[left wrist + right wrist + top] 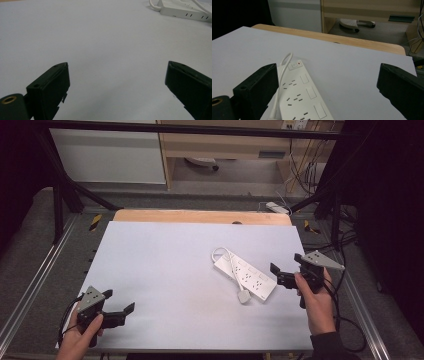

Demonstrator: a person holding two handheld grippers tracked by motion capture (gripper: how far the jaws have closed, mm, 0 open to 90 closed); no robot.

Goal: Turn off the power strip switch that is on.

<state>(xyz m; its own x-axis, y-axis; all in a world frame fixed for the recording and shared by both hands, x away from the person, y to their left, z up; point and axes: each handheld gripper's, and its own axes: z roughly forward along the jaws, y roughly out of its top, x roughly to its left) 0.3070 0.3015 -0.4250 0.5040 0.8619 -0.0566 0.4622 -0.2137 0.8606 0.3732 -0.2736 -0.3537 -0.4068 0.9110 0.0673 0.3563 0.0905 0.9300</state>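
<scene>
The white power strip [245,276] lies flat on the right half of the white table top [165,270], turned at a slant. Its white cable [226,261] loops round at the far end and runs back across the top of the strip, and the white plug [243,297] rests on the table just beside the near edge. In the right gripper view you can see the switch with a small red dot [296,65] at the far end, and rows of sockets.

Your right gripper [286,272] is just beside the near right end of the strip, not touching it. Its jaws stand wide apart and hold nothing. Your left gripper [119,309] is well away at the near left corner, also wide open and empty, with bare table in front of it.

It looks like you are at the reaching step. Next, I think, you need to bring the right gripper down over the strip or the plug and close on it
</scene>
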